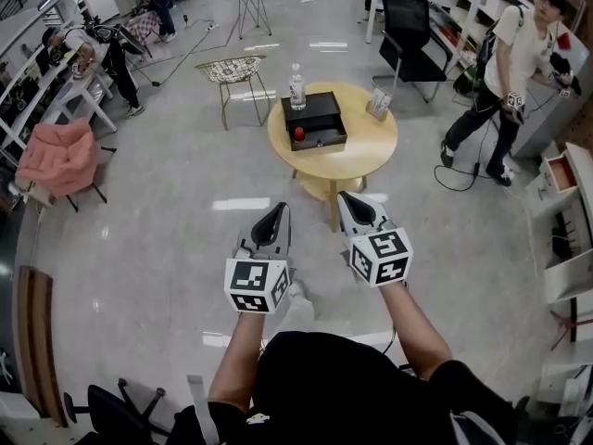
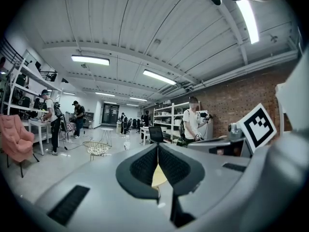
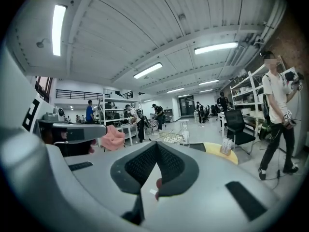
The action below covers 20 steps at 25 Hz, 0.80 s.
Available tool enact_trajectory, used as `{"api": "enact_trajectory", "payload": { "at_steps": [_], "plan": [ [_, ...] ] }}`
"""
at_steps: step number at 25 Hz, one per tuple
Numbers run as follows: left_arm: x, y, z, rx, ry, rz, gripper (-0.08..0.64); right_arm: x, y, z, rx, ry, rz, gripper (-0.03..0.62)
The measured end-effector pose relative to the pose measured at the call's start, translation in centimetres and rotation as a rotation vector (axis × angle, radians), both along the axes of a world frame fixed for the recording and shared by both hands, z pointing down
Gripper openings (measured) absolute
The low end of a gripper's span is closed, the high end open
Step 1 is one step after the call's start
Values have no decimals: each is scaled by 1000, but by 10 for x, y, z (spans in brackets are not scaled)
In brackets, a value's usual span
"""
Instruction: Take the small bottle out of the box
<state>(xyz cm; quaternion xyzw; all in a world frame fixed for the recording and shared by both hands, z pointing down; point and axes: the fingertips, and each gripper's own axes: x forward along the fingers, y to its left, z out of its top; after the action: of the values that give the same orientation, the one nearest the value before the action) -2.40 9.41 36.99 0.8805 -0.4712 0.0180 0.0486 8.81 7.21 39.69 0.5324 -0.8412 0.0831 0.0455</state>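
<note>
Seen from above, a person stands on a pale, shiny floor, holding a gripper in each hand at chest height. The left gripper (image 1: 275, 213) and the right gripper (image 1: 350, 199) sit side by side, close but not touching, and point toward a round wooden tabletop (image 1: 371, 146) ahead, well apart from both.

In the left gripper view, the left gripper's (image 2: 158, 151) dark ribbed fingers meet at their tips with nothing between them. In the right gripper view, the right gripper's (image 3: 155, 146) fingers are likewise closed and empty.

Each gripper carries a white cube printed with black square markers, one on the left (image 1: 257, 286) and one on the right (image 1: 381, 256). These are patterns, not letters.

A black box (image 1: 315, 119) rests near the middle of the tabletop. The small bottle (image 1: 298, 134) is inside it at the left end of the open front part, and only its red top shows. Just behind the box stands a clear water bottle (image 1: 296, 88) with a label too small to read. To the right of the box is a small clear stand (image 1: 378, 106) holding cards whose print is illegible.

Around the table are a wire basket stool (image 1: 232, 69), a pink armchair (image 1: 57, 156) and a black office chair (image 1: 408, 26). A person in a white shirt (image 1: 514, 54) stands at the right. No brand name can be read anywhere.
</note>
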Motion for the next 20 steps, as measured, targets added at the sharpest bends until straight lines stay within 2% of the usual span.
{"api": "enact_trajectory", "payload": {
  "at_steps": [11, 20],
  "plan": [
    [-17, -94, -8, -14, 12, 16, 11, -18, -92, -5, -15, -1, -2, 2],
    [-48, -162, -9, -32, 20, 35, 11, -44, -160, -4, -38, 30, 38, 2]
  ]
}}
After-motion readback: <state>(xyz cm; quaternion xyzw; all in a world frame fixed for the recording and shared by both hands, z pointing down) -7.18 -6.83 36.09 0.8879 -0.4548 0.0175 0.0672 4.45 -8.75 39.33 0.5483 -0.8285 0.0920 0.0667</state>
